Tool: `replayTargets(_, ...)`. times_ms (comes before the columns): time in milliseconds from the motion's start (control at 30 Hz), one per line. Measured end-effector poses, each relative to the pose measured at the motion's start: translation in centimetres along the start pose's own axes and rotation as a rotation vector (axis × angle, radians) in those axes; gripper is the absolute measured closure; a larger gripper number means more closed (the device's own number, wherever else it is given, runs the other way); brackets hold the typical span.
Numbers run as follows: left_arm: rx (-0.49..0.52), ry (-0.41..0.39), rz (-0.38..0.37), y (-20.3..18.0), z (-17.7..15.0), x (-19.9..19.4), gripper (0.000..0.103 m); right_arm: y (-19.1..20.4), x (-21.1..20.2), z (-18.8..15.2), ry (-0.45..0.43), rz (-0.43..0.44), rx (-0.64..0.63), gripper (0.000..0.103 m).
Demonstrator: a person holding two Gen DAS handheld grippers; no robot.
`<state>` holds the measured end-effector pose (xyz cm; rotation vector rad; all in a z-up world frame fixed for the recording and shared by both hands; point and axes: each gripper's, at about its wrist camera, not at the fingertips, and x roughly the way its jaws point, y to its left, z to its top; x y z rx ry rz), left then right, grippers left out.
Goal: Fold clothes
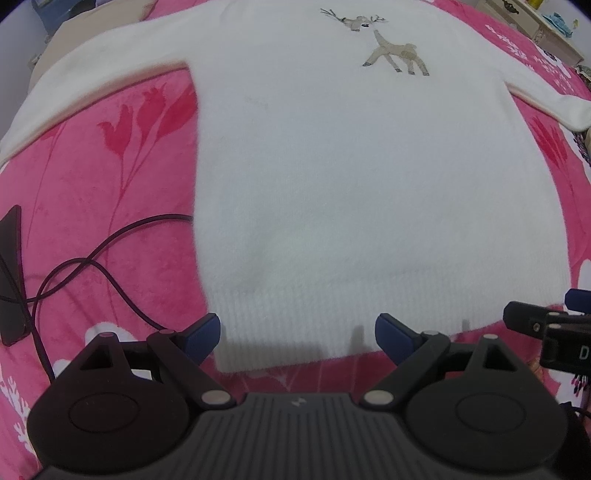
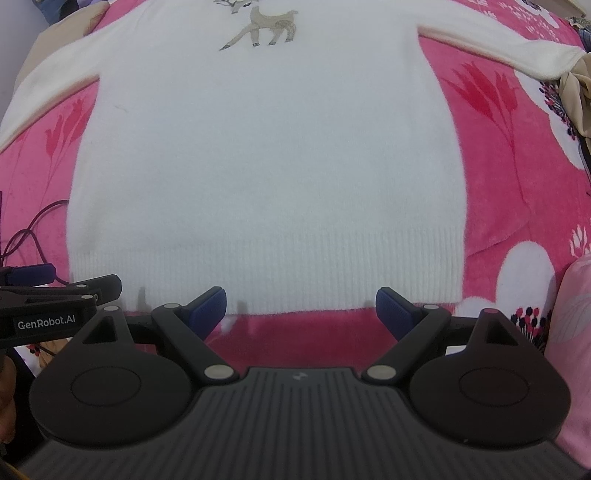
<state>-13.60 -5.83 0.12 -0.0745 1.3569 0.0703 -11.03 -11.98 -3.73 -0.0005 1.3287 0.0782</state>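
A white knit sweater point(image 1: 351, 177) with a beige deer on its chest lies flat, face up, on a pink blanket, both sleeves spread sideways. Its ribbed hem is nearest to me. In the left wrist view my left gripper point(image 1: 297, 338) stands open above the hem's left half, with nothing between its blue pads. The right wrist view shows the same sweater point(image 2: 266, 166) and my right gripper point(image 2: 301, 312) open just above the hem's near edge, also with nothing in it. Each gripper shows at the edge of the other's view.
The pink blanket point(image 1: 92, 177) with red flowers covers the bed. A dark cable point(image 1: 96, 258) and a black flat device point(image 1: 13, 273) lie left of the sweater. A beige cloth point(image 2: 576, 103) lies past the right sleeve cuff. Pale furniture point(image 1: 535, 26) stands beyond the bed.
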Motion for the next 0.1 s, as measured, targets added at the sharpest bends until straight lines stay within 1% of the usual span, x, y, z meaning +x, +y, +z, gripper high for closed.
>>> replayTargets(100,0.005,-0.001,-0.001,0.19,-0.03,0.00,0.011,0.01,0.01,-0.08,-0.001,0.000,0.000,0.015)
